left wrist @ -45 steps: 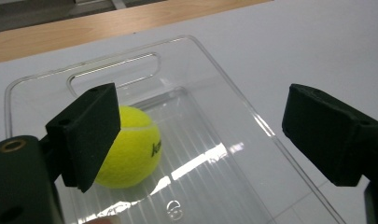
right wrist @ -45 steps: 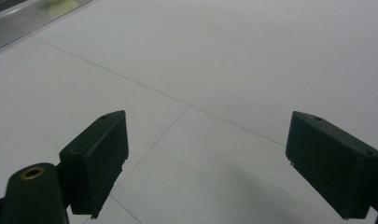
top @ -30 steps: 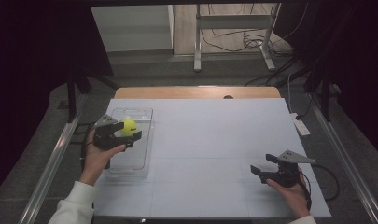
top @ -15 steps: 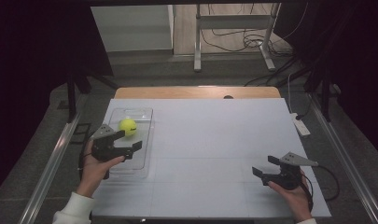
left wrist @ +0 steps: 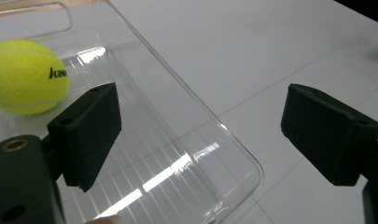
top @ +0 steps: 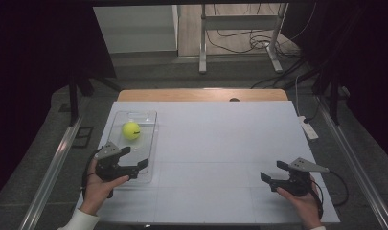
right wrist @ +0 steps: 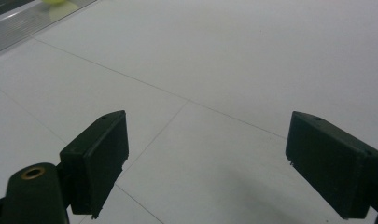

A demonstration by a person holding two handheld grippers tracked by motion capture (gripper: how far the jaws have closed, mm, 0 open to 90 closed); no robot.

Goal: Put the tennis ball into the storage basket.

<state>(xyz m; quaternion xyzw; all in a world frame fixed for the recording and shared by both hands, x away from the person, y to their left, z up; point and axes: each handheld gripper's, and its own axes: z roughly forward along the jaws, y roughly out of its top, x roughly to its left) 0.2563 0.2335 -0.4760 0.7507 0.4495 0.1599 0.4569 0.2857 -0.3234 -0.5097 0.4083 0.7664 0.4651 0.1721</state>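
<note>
Currently, the tennis ball (top: 131, 130) is lying inside the clear tray (top: 148, 143), toward its far end. Over the tray's near end, the left hand-held gripper (top: 134, 158) is hovering, jaws apart and empty. Well right of the tray, the right hand-held gripper (top: 273, 171) is resting on the tabletop (top: 220, 143), jaws apart.

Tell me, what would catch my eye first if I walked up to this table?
Most likely the bright yellow tennis ball, lying alone in a clear plastic tray on the left of the white table. Next, the two black hand-held grippers: the left gripper sits over the tray's near end with its jaws open and empty, and the right gripper rests at the table's near right corner, jaws open too.
</note>
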